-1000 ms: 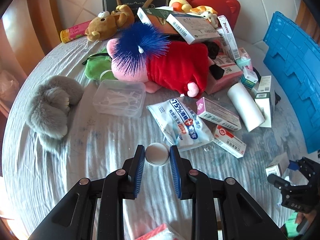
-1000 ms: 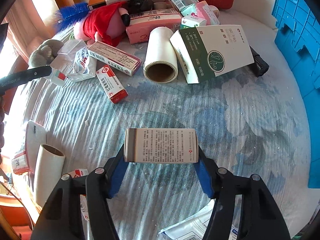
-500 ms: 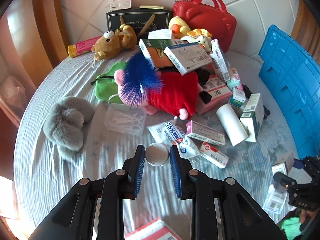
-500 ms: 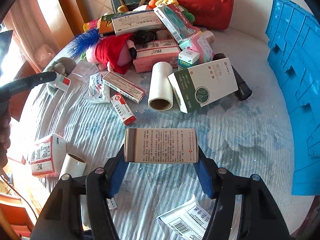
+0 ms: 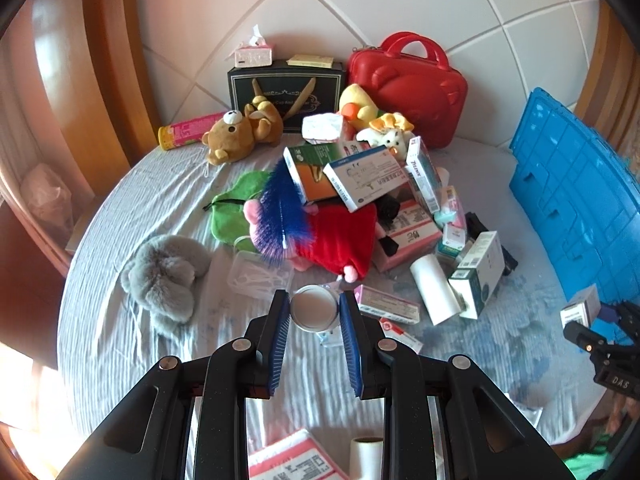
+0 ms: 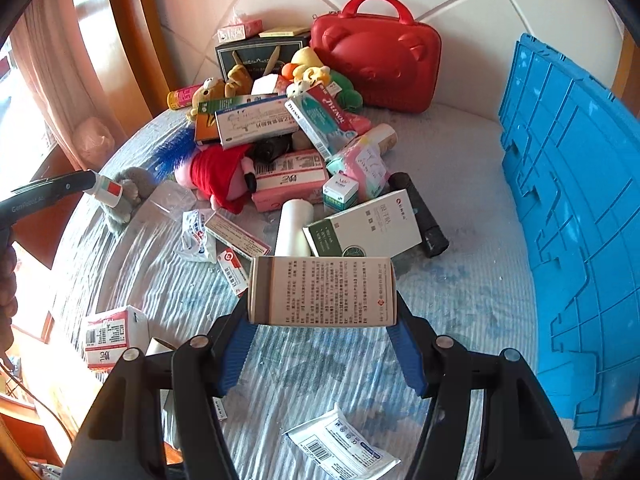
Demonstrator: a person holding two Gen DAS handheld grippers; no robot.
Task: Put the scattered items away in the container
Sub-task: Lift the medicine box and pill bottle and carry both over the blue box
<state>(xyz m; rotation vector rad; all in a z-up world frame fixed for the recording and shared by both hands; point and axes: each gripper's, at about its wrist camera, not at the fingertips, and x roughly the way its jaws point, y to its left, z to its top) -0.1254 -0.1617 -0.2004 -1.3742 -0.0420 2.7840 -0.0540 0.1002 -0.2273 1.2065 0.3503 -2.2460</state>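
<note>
We hold two things up off the bed. Our left gripper (image 5: 314, 312) has its ribbed blue pads (image 5: 280, 332) clamped on a small round jar (image 5: 314, 307), smooth and white on top, with a red and white label seen in the right wrist view (image 6: 107, 189). Our right gripper (image 6: 322, 332) is closed on a flat cardboard box (image 6: 322, 291), beige, covered in fine print, its short ends pressed by the pads.

Below lies the bedsheet (image 6: 460, 292), a ribbed pale cloth with faded blue blotches. The far middle holds the heap: a red plush toy (image 5: 336, 236) with a bristly blue tuft (image 5: 282, 212), a fuzzy brown bear (image 5: 240, 130), glossy cartons, a white paper roll (image 5: 434, 290), and a hard moulded red case (image 5: 412, 88) against the padded white headboard (image 5: 400, 8). A shaggy grey plush (image 5: 168, 276) sits apart on the left, a clear plastic box (image 5: 260, 278) just beside it.

The container, a rigid blue crate (image 6: 572, 216) with stepped ribs, stands along the right edge of the bed. Between its wall and the heap the sheet is bare, a broad lane running near to far. A flat foil pouch (image 6: 340, 446) lies near us under the right gripper. Polished wood panels (image 5: 104, 64) close the left side.
</note>
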